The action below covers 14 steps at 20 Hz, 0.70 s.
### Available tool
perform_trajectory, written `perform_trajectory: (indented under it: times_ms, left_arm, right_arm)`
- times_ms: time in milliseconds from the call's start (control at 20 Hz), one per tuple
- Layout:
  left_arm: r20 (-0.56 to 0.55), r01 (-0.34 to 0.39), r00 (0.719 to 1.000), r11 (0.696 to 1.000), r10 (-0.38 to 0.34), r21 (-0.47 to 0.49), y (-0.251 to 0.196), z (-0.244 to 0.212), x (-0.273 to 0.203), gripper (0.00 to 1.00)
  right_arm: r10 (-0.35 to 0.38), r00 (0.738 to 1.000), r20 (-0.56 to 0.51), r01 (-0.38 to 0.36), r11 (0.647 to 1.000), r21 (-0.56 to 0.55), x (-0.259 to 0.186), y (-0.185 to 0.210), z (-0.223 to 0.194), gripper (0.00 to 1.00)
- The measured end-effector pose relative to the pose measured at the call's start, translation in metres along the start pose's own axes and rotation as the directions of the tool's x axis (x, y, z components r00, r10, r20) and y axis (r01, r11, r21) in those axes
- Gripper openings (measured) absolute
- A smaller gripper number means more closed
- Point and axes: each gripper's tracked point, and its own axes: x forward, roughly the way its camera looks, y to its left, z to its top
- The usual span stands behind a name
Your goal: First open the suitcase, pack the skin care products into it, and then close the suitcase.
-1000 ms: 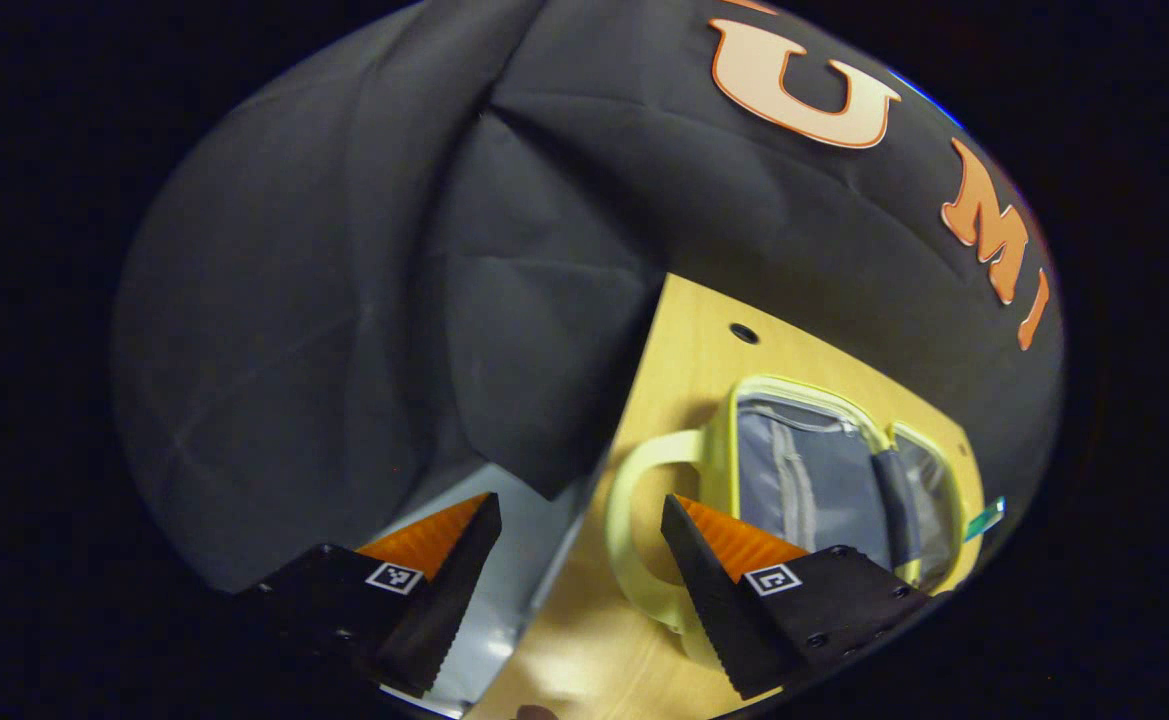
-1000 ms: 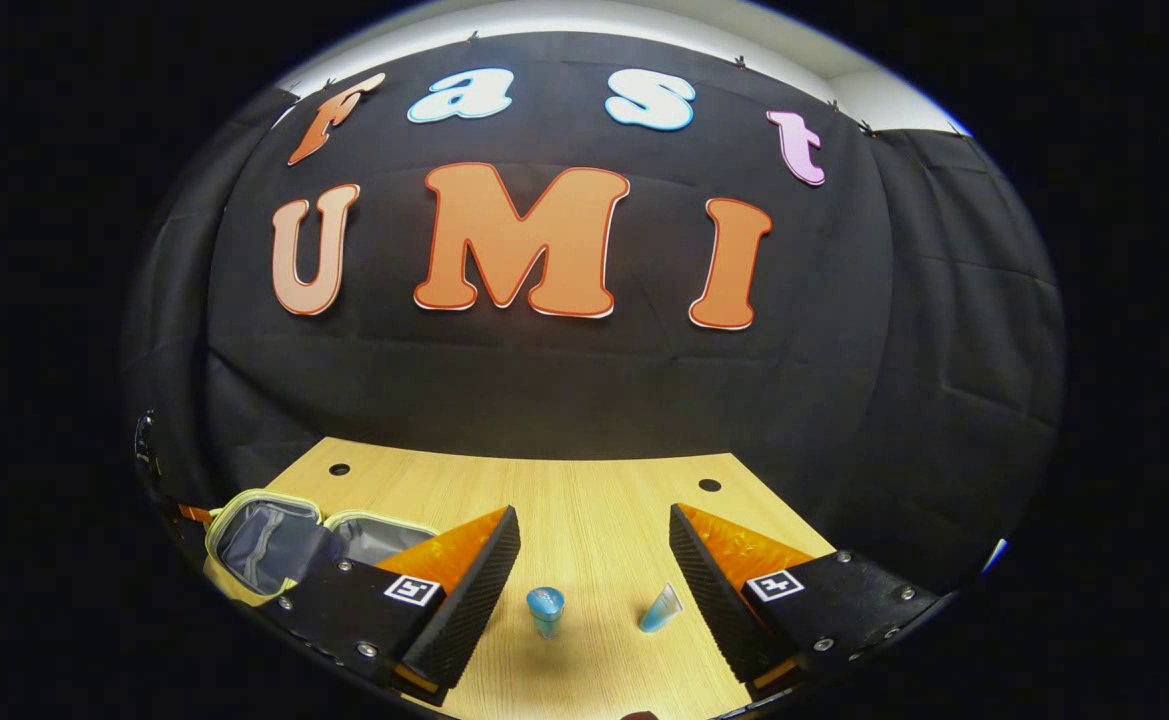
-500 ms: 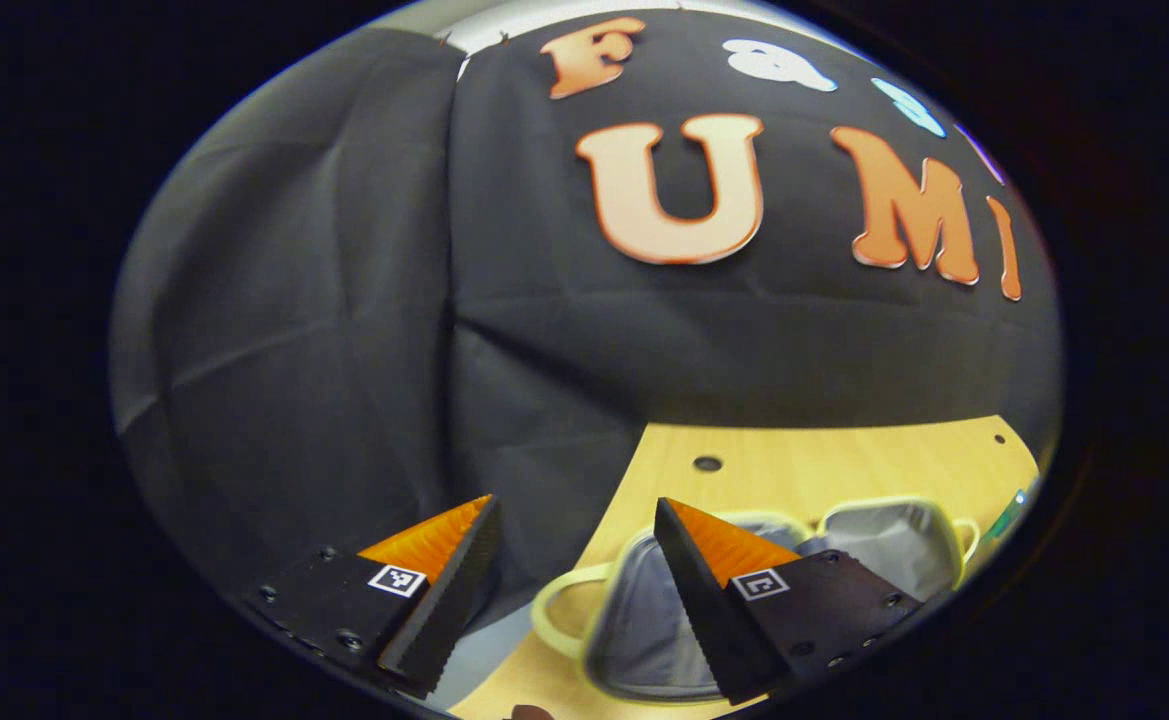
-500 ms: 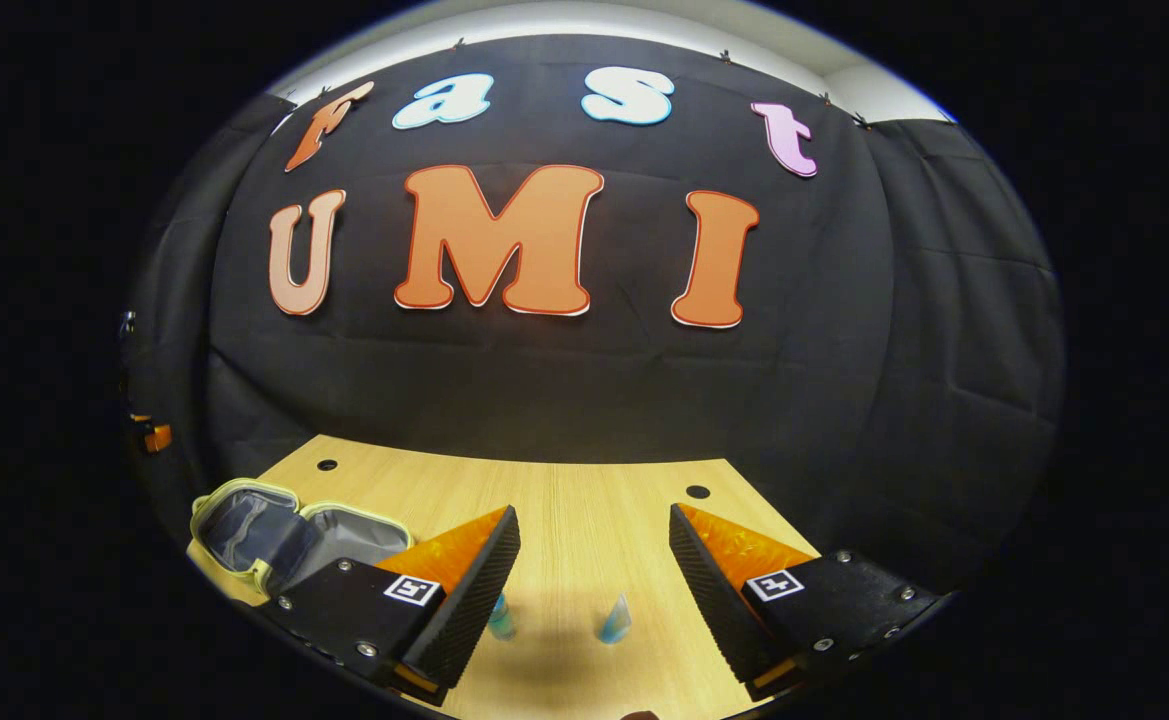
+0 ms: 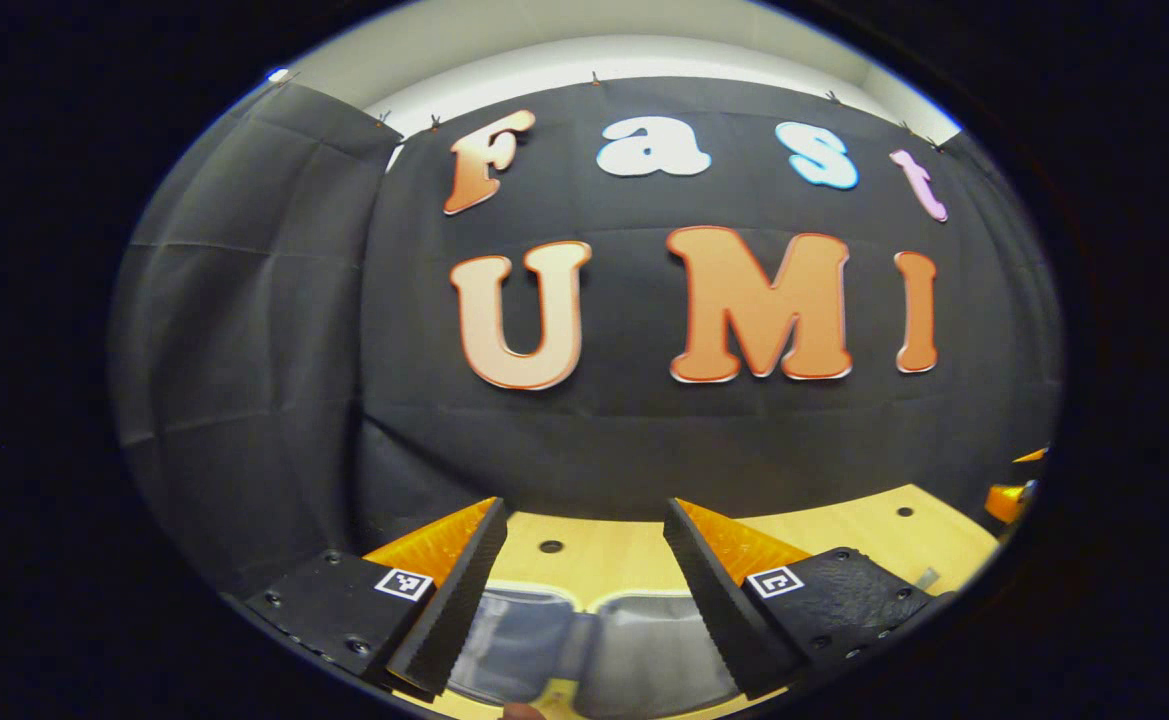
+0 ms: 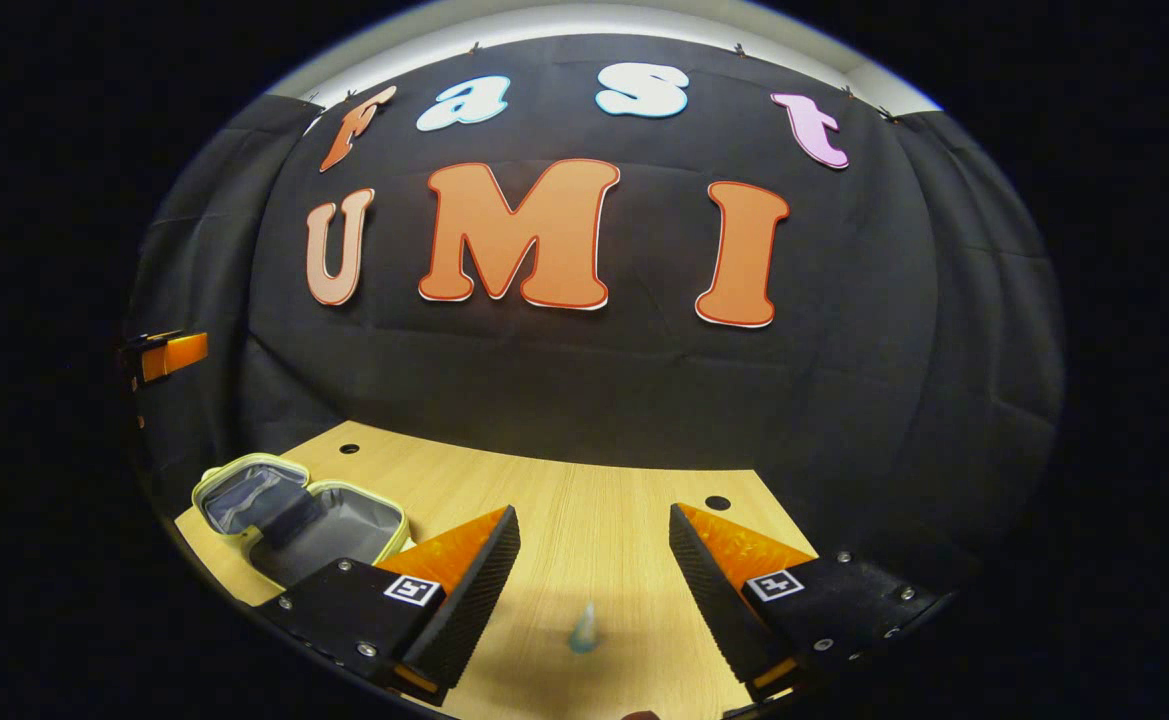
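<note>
Your left gripper (image 5: 584, 585) hangs with its two fingers spread wide and nothing between them. Just beyond the fingertips, low in the left gripper view, lies the suitcase (image 5: 599, 645): it is open flat on the wooden table (image 5: 844, 535), both grey-lined halves side by side, with a pale yellow-green rim. A dark band runs down the join between the halves. At the far right edge of that view you can make out a part of the other gripper, too little of it to tell more.

Your right gripper (image 6: 594, 580) is likewise spread apart, holding nothing, above the table. Between its fingers and a little ahead, a small blue skin care tube (image 6: 582, 630) stands on the wood; it is blurred, so its shape is hard to tell. In the right gripper view the suitcase (image 6: 294, 510) sits well to the left of the tube, near the table's left edge, lid laid back. Round holes mark the table's far corners.
</note>
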Motion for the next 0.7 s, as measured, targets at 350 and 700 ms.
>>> perform_trajectory:
  times_ms: [350,700]
  left_arm:
    - [-0.073,0.241,0.968,0.970,-0.240,0.015,-0.163,-0.065,-0.034,0.98]
    - [-0.220,0.418,0.894,0.904,-0.390,0.094,-0.283,-0.170,-0.074,0.98]
  right_arm:
    - [-0.002,0.999,-0.045,0.003,1.000,0.012,-0.007,-0.026,-0.030,0.96]
    - [-0.043,0.996,-0.082,0.043,0.999,-0.003,-0.017,-0.059,-0.052,0.96]
